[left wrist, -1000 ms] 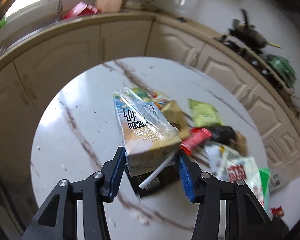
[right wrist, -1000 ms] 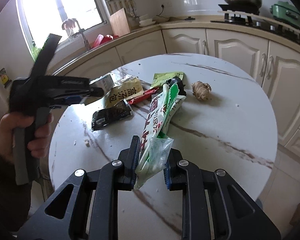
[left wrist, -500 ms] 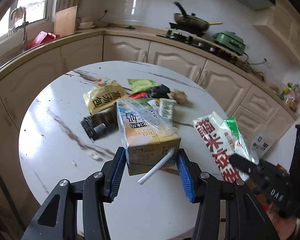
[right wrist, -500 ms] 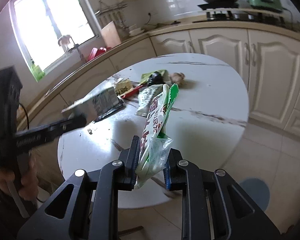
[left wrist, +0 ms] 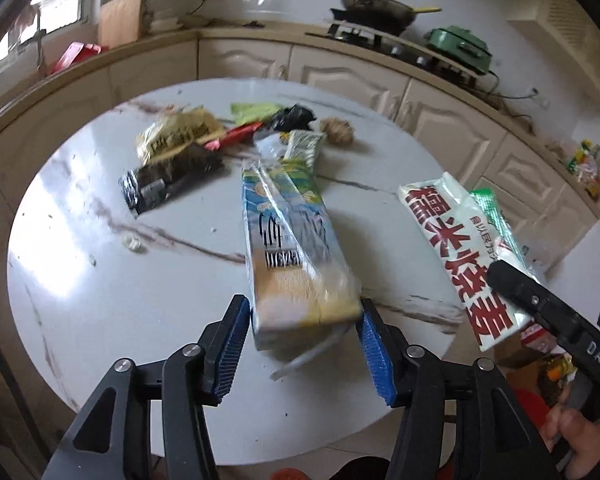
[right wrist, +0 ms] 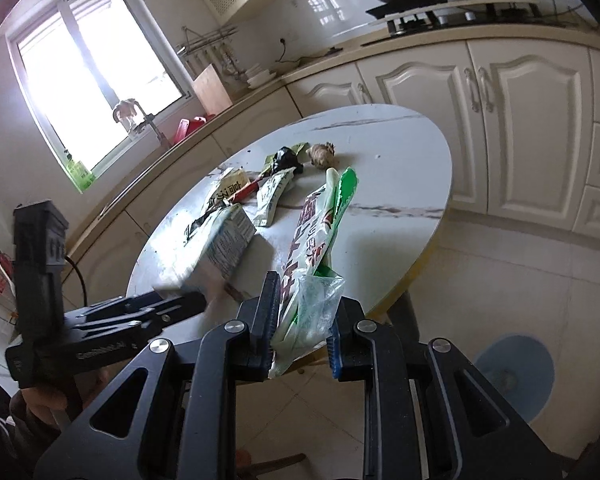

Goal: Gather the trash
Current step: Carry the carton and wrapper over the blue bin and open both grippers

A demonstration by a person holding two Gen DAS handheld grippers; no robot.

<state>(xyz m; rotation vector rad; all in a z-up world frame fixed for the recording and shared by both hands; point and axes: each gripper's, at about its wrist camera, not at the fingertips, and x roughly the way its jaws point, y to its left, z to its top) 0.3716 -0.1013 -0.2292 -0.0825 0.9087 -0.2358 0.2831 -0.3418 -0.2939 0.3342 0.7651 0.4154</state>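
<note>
My left gripper (left wrist: 300, 344) is shut on a drink carton (left wrist: 292, 252) with a white straw, held above the near edge of the round marble table (left wrist: 100, 280). The carton also shows in the right wrist view (right wrist: 224, 244). My right gripper (right wrist: 304, 332) is shut on a white food bag with red characters (right wrist: 316, 236), held off the table's right side; the bag also shows in the left wrist view (left wrist: 464, 256). More trash lies at the far side of the table: a yellow packet (left wrist: 176, 136), a black packet (left wrist: 168, 180), a red wrapper (left wrist: 236, 136) and a ginger root (left wrist: 336, 130).
Cream cabinets (right wrist: 500, 128) curve around behind the table. A stove with a pan (left wrist: 372, 8) and a green pot (left wrist: 460, 40) sits on the counter. A round blue mat (right wrist: 516, 372) lies on the tiled floor to the right.
Both grippers have pulled back from the table with their items. The right gripper with the bag has moved off the table's right edge. The left carton sits nearer the table's front edge.
</note>
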